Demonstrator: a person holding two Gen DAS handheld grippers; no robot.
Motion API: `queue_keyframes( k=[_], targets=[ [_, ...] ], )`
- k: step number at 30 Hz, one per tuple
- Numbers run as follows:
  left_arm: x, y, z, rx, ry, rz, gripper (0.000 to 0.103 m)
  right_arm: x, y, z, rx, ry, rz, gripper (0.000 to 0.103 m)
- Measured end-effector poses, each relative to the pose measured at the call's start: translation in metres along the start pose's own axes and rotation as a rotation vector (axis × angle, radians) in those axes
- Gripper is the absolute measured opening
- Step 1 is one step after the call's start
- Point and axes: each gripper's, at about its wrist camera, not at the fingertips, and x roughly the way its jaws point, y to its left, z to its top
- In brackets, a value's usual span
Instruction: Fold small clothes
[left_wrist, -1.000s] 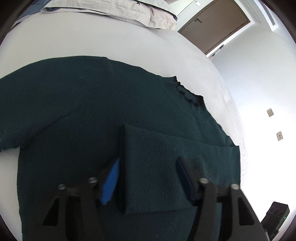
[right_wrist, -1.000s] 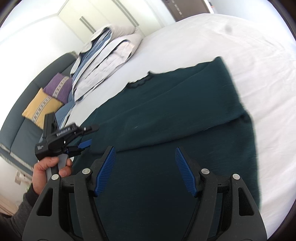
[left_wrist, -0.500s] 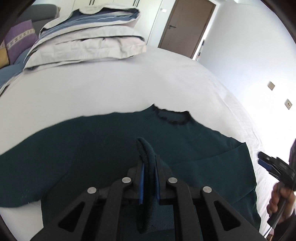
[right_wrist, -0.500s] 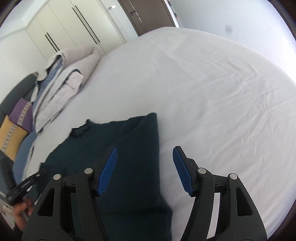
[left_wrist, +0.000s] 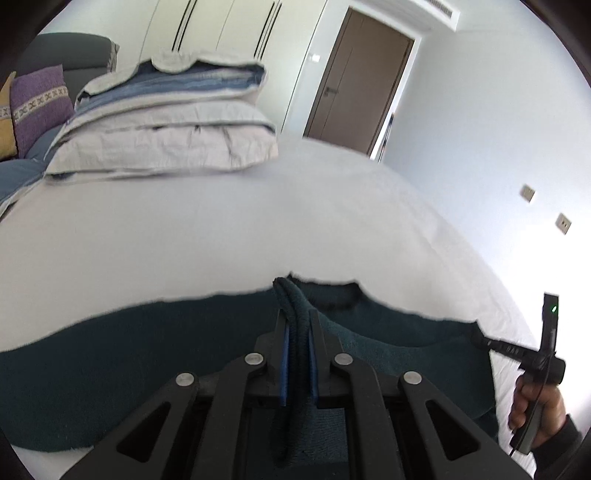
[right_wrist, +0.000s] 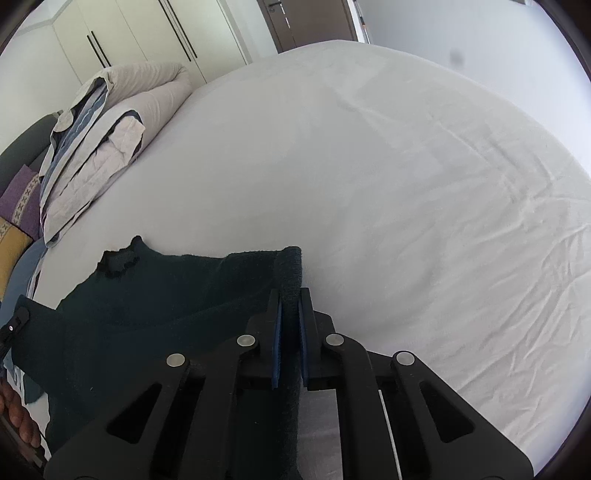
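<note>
Both grippers are clamped on one dark green sweater (left_wrist: 155, 354) that lies on a white bed (left_wrist: 229, 229). Seen from its own camera, the left gripper (left_wrist: 296, 332) has its blue pads (left_wrist: 285, 354) drawn nearly together, with only a thick fold of knit between them; that fold rises past the tips toward 12 o'clock, just in front of the neckline (left_wrist: 332, 295). From there the sweater spreads flat toward 9 o'clock, one long edge running along the sheet, and toward 3 o'clock, where the right gripper (left_wrist: 480, 338) bites its far corner, held in a hand (left_wrist: 535, 410) with a dark cuff. The right camera shows the same grip up close: the right gripper (right_wrist: 290, 321) has its pads (right_wrist: 276, 347) closed on a rolled edge of the sweater (right_wrist: 155, 295), which stands up between them and ends at 12 o'clock. The rest of the cloth lies off toward 9 o'clock, with the frilled neckline (right_wrist: 118, 260) at about 10 o'clock, and wrinkled sheet (right_wrist: 424, 206) fills the view from 12 to 4 o'clock. A stack of folded bedding (left_wrist: 166, 125) sits at the far side of the bed, at 11 o'clock in the left view, with a purple cushion (left_wrist: 38, 107) beside it at 10 o'clock and a brown door (left_wrist: 354, 88) at 1 o'clock.
</note>
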Motion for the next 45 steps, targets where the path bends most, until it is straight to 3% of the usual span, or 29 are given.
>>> queue_keyframes(
  k=[3, 9, 15, 18, 20, 22, 25, 28, 29, 30, 32, 33, 40, 45],
  targets=[
    [0.012, 0.012, -0.001, -0.025, 0.012, 0.022, 0.009, 0.010, -0.012, -0.001, 0.025, 0.024, -0.002, 0.006],
    [0.074, 0.054, -0.052, -0.101, 0.214, 0.081, 0.010, 0.028, -0.034, -0.005, 0.120, 0.027, 0.064, 0.006],
    [0.079, 0.061, -0.059, -0.098, 0.196, 0.062, 0.014, 0.023, -0.041, -0.005, 0.148, 0.033, 0.056, 0.006],
    [0.078, 0.069, -0.062, -0.121, 0.190, 0.021, 0.015, -0.003, -0.039, -0.009, 0.151, 0.010, -0.024, 0.025],
    [0.077, 0.071, -0.063, -0.127, 0.187, 0.010, 0.016, -0.021, -0.032, -0.016, 0.132, -0.008, -0.015, 0.050],
    [0.075, 0.068, -0.064, -0.121, 0.185, 0.013, 0.016, -0.037, -0.016, -0.027, 0.069, -0.003, -0.007, 0.057],
    [0.073, 0.065, -0.066, -0.122, 0.189, 0.016, 0.016, -0.041, 0.011, -0.047, -0.061, 0.041, -0.046, 0.057],
    [0.070, 0.062, -0.067, -0.111, 0.197, 0.019, 0.016, -0.026, 0.029, -0.069, -0.175, 0.113, -0.127, 0.052],
    [0.069, 0.062, -0.067, -0.111, 0.199, 0.018, 0.016, -0.020, 0.030, -0.075, -0.195, 0.132, -0.154, 0.040],
    [0.068, 0.063, -0.067, -0.113, 0.203, 0.016, 0.016, -0.015, 0.027, -0.078, -0.185, 0.135, -0.153, 0.036],
    [0.066, 0.064, -0.068, -0.122, 0.210, 0.011, 0.015, -0.017, 0.017, -0.075, -0.125, 0.123, -0.103, 0.016],
    [0.064, 0.064, -0.068, -0.126, 0.212, 0.009, 0.013, -0.019, 0.012, -0.072, -0.080, 0.128, -0.062, 0.011],
    [0.050, 0.059, -0.074, -0.176, 0.213, -0.010, 0.009, -0.027, 0.012, -0.064, -0.108, 0.117, -0.062, 0.006],
    [0.052, 0.057, -0.080, -0.167, 0.207, -0.014, 0.010, -0.020, -0.013, -0.063, -0.065, 0.118, -0.052, 0.003]
  ],
)
